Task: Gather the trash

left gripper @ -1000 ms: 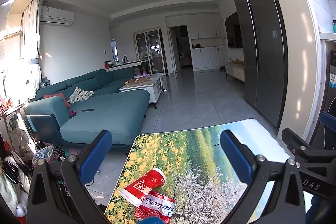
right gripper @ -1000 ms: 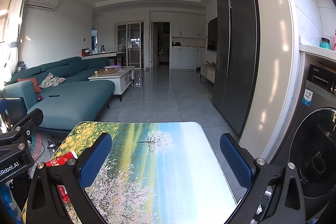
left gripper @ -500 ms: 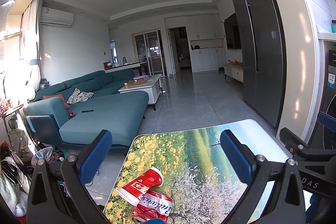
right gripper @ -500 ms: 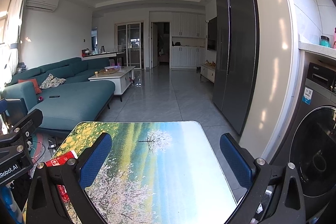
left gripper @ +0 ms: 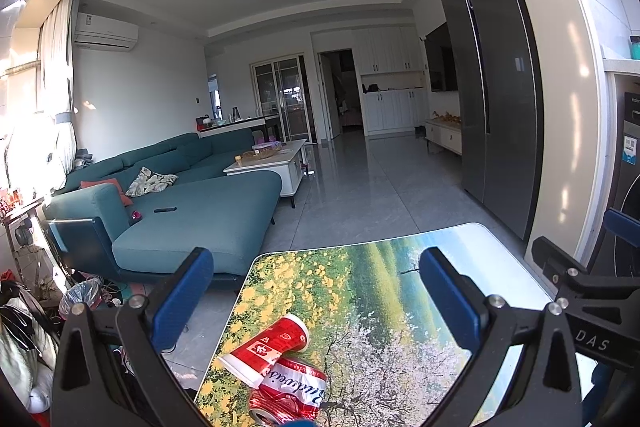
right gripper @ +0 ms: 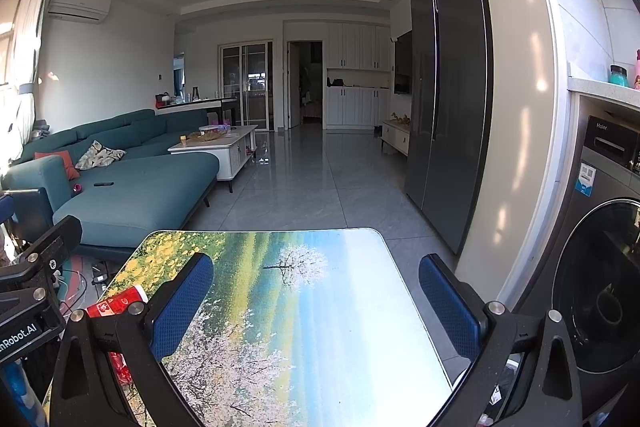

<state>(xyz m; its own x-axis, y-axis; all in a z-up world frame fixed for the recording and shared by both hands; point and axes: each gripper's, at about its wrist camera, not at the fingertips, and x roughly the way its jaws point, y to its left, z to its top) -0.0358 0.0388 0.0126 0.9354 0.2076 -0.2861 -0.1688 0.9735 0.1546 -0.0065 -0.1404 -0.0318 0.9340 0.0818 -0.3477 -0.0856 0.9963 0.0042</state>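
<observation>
A red paper cup [left gripper: 266, 345] lies on its side on the landscape-printed table [left gripper: 380, 291], touching a crushed red can [left gripper: 290, 393] just in front of it. My left gripper [left gripper: 316, 301] hovers open above them, blue pads wide apart and nothing between. In the right wrist view the red cup [right gripper: 118, 305] peeks out behind the left finger, near the table's left edge [right gripper: 280, 307]. My right gripper [right gripper: 316, 301] is open and empty over the table's middle. The left gripper's body [right gripper: 32, 291] shows at that view's left edge.
A teal sofa [left gripper: 192, 211] and white coffee table [left gripper: 272, 163] stand beyond the table on a tiled floor. A dark fridge [right gripper: 448, 87] and a washing machine [right gripper: 600, 267] line the right side. Clutter and a plastic bag [left gripper: 80, 297] sit on the floor at the left.
The left wrist view has shifted slightly, so the cup and can sit a little lower and further left. The right gripper has barely moved. Both stay open.
</observation>
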